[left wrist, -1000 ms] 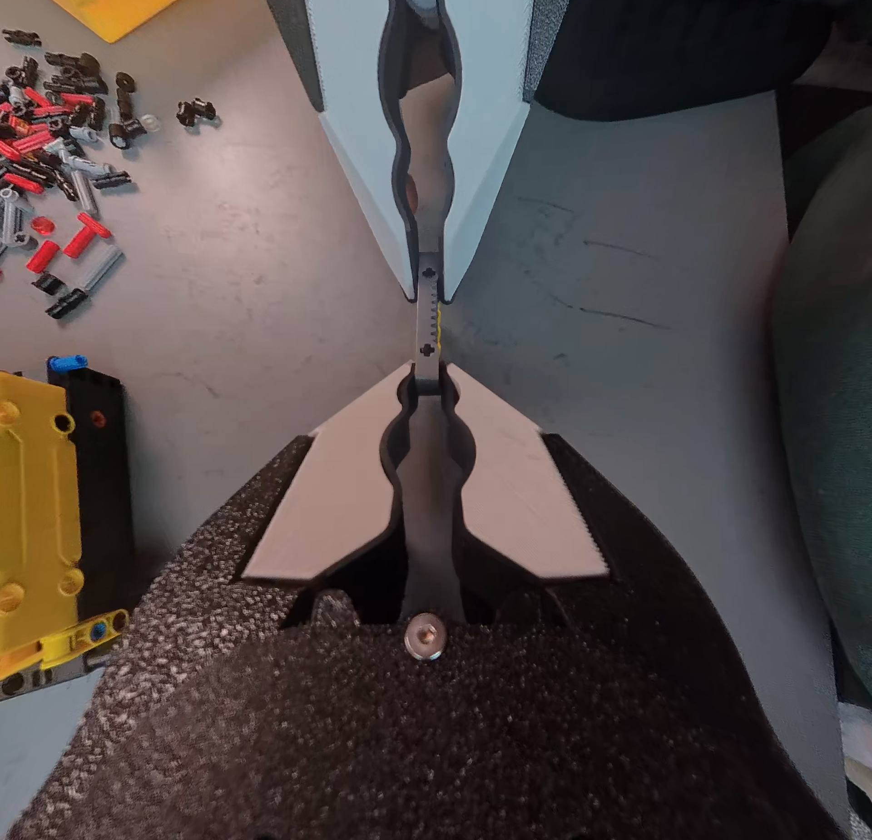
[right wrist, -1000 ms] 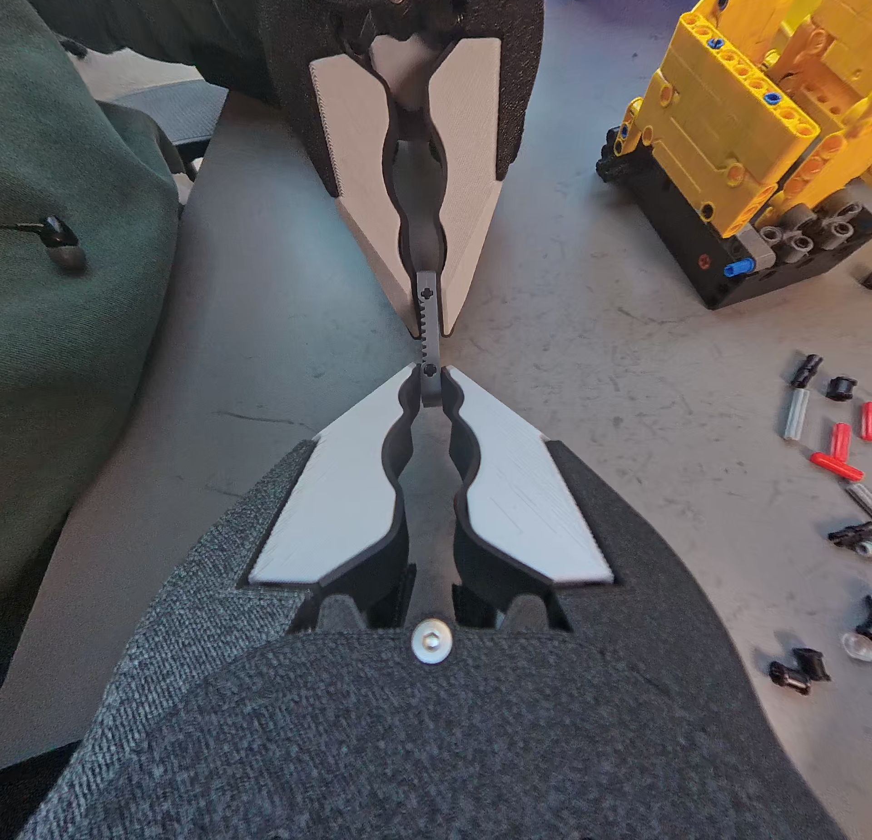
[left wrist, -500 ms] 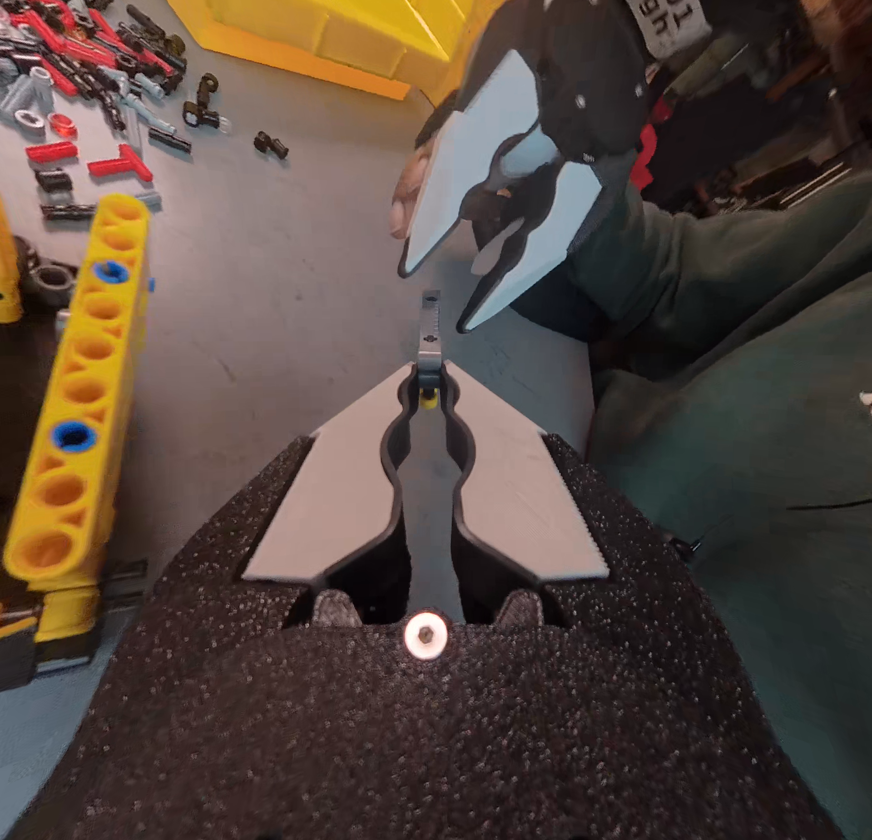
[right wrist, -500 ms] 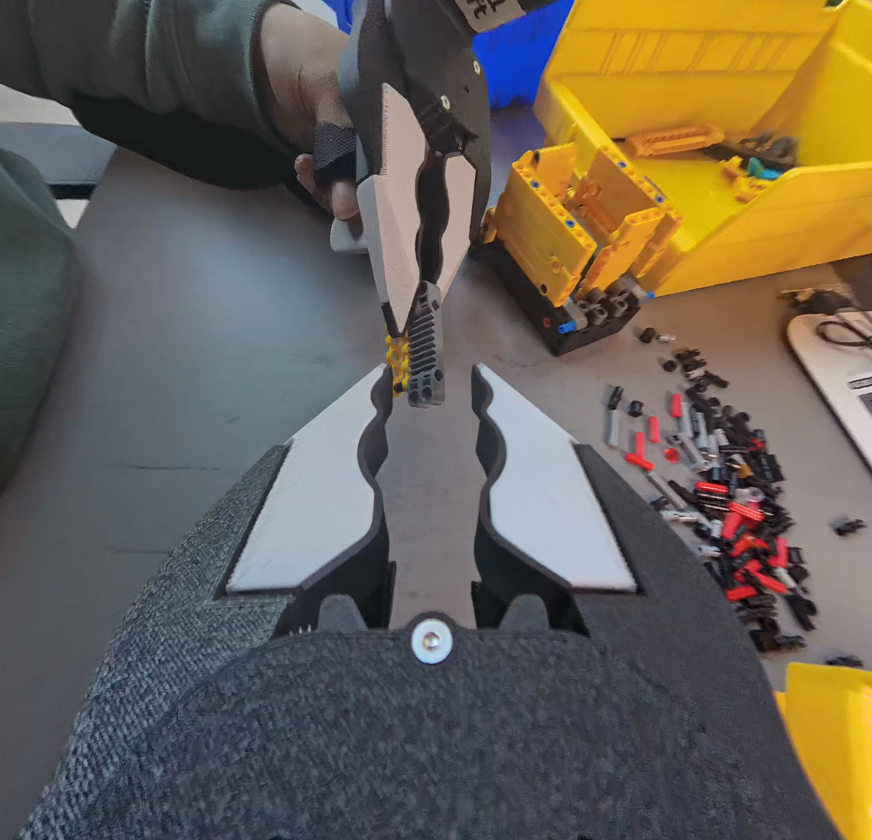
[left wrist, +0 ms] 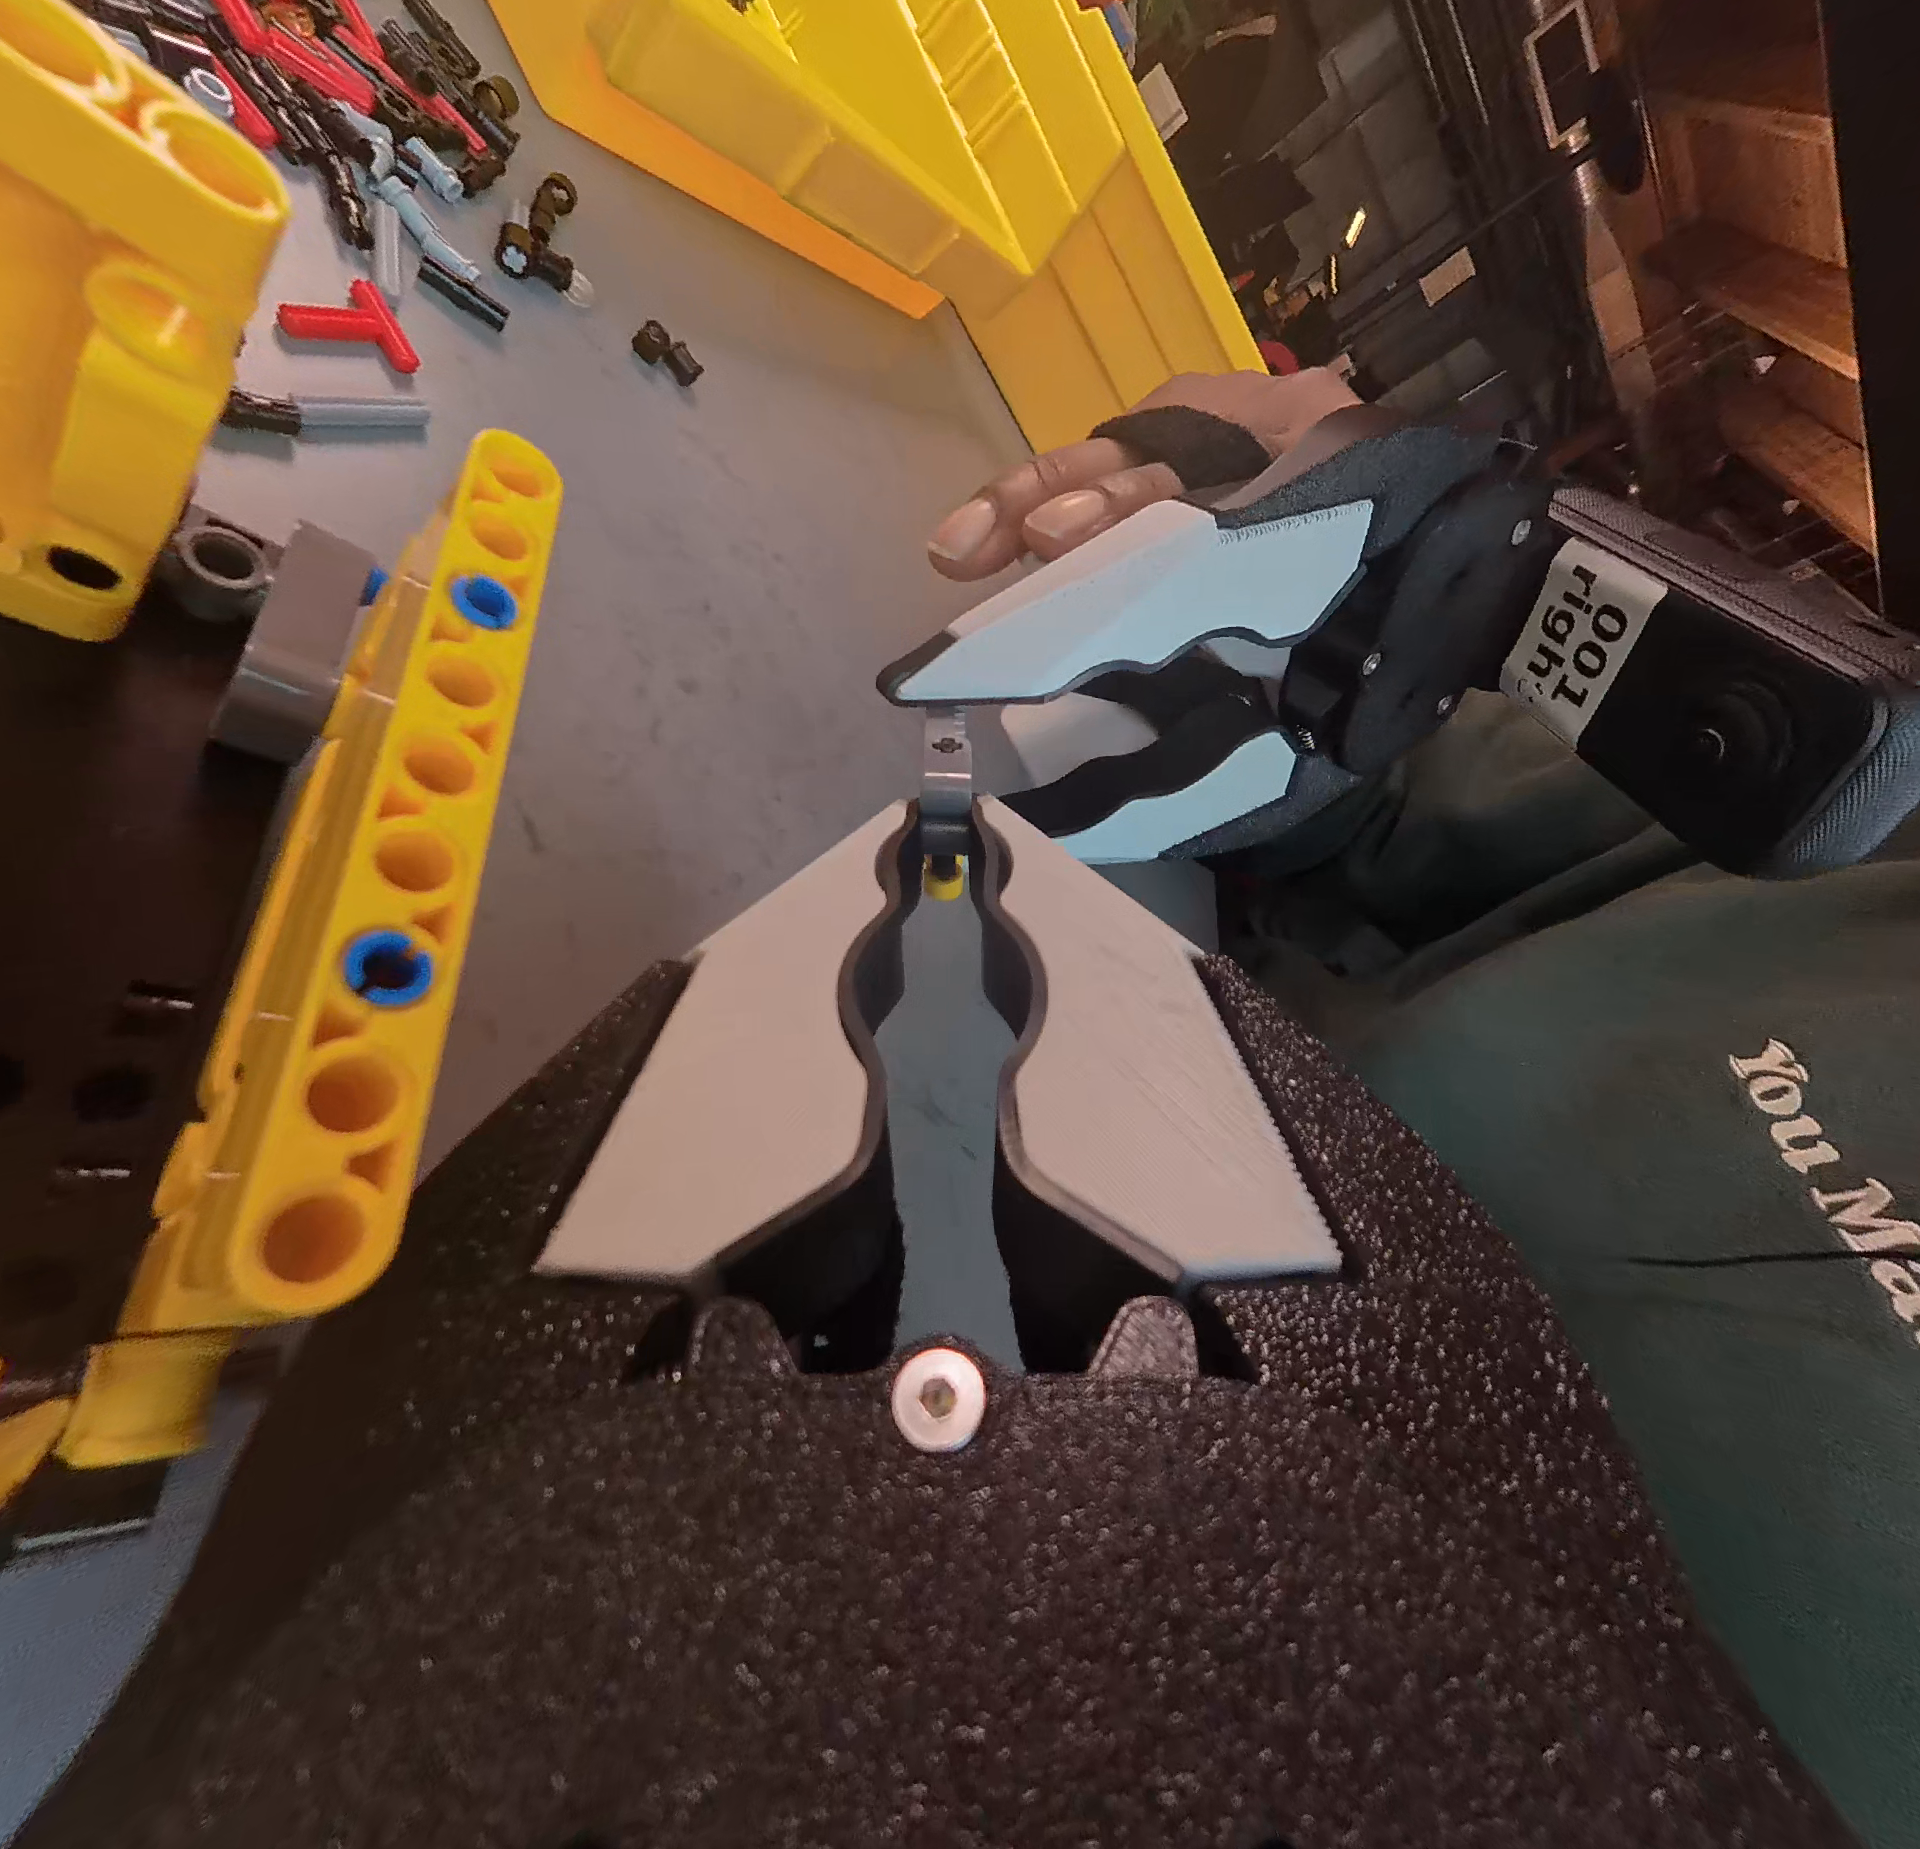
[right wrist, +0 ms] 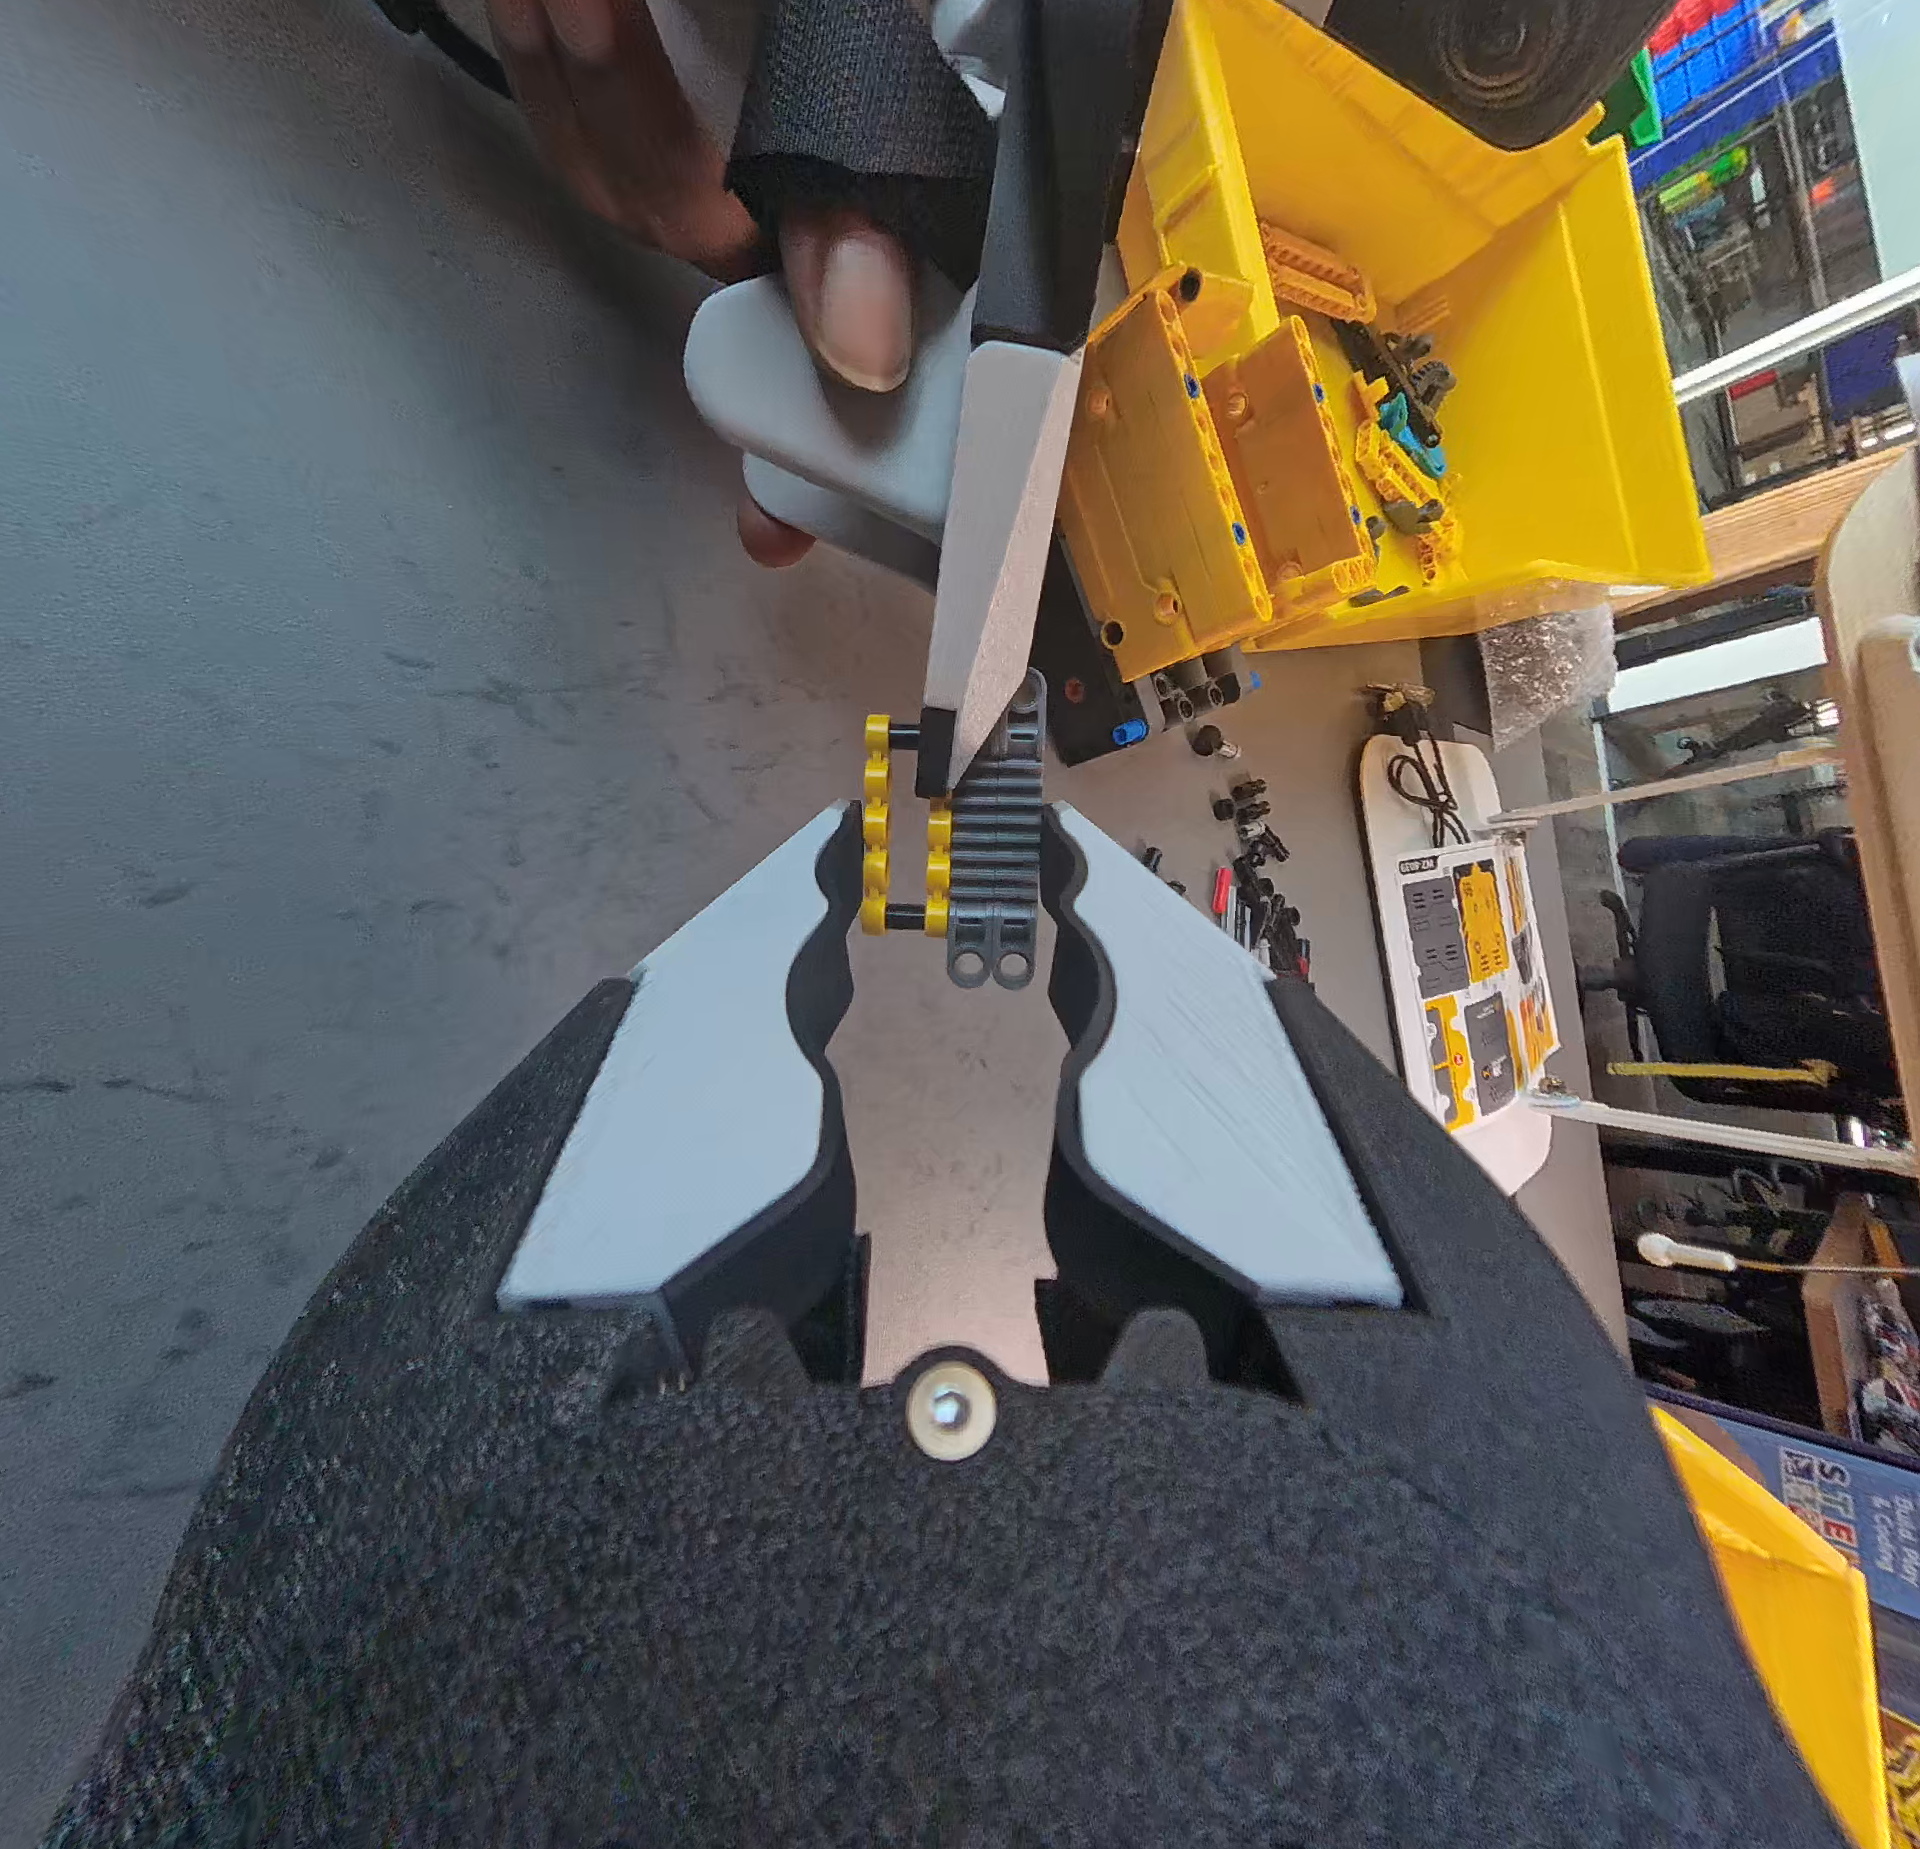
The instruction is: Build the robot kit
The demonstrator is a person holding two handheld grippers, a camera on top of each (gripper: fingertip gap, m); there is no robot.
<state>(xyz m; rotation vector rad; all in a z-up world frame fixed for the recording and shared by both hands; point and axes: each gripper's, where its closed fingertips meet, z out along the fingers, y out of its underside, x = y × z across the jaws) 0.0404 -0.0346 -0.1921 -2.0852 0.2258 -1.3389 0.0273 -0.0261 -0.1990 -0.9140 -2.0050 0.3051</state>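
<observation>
Two grippers meet above the grey table (right wrist: 312, 656): the left gripper (left wrist: 945, 838) is clamped on a small grey toothed piece (right wrist: 995, 843) joined to yellow links (right wrist: 878, 833), while the right gripper (right wrist: 951, 817) holds its fingers apart on either side of this piece.

Pale grey wavy-edged jaws, black speckled housings (one silver screw each)

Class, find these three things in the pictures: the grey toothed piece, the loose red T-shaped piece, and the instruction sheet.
grey toothed piece (right wrist: 995, 849): right wrist view, on its ribbed middle.
red T-shaped piece (left wrist: 353, 326): left wrist view, on its long bar.
instruction sheet (right wrist: 1470, 978): right wrist view, on its printed face.
</observation>
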